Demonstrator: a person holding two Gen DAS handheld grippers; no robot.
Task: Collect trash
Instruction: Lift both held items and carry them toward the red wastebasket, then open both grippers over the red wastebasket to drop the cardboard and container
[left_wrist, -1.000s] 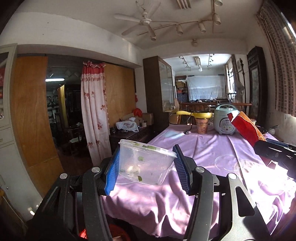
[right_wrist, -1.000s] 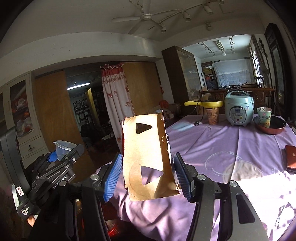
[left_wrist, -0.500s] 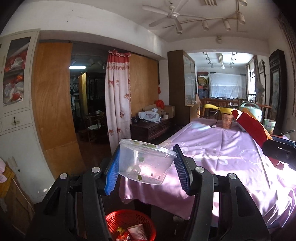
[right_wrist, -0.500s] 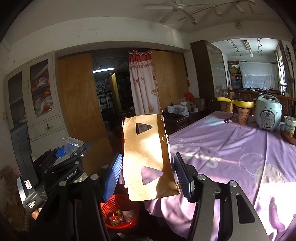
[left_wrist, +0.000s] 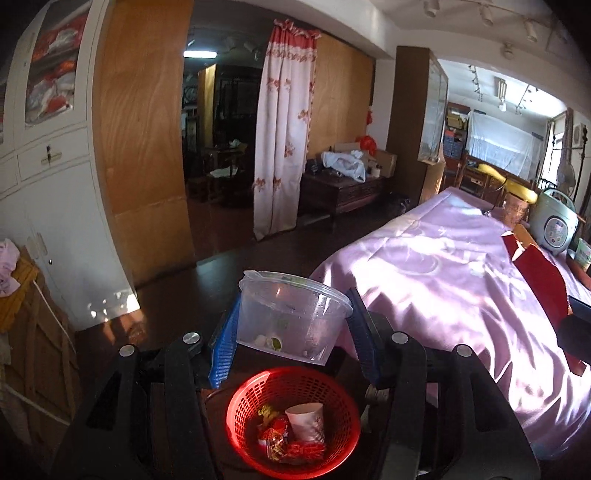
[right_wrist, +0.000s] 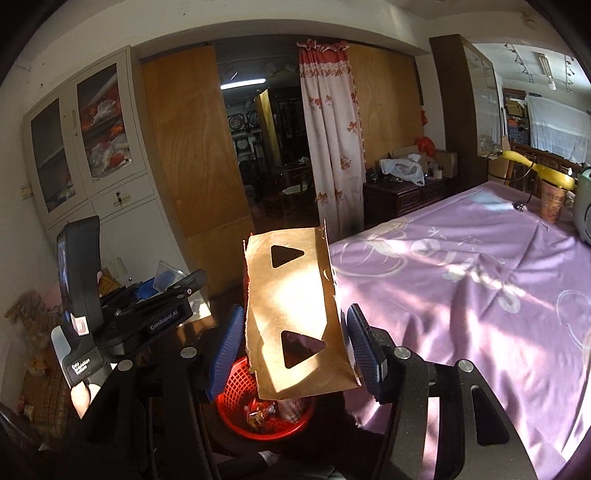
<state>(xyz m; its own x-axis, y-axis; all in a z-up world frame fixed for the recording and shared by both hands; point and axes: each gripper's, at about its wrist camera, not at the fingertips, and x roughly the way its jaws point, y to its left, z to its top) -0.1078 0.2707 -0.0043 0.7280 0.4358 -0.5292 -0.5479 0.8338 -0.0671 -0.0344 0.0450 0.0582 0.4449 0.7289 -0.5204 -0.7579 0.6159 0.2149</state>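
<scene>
A clear plastic tub with a few food scraps in it is clamped between the blue pads of the left gripper, and it is held above the red mesh bin, which lies at about 6 o'clock from the tub in the left wrist view. A paper cup and wrappers are already seen inside the bin. For a clean drop, the tub should be brought squarely over the bin's mouth and lowered close to the rim before the pads are parted, since a light tub can be expected to bounce off mesh.

A brown card carton with triangular cut-outs is gripped upright by the right gripper, with the bin partly hidden behind it at 6 o'clock. The purple-clothed table stands at 3 o'clock. The carton is best tipped flat first, so that the bin is not bridged by it, and the two releases are better made one after the other.
</scene>
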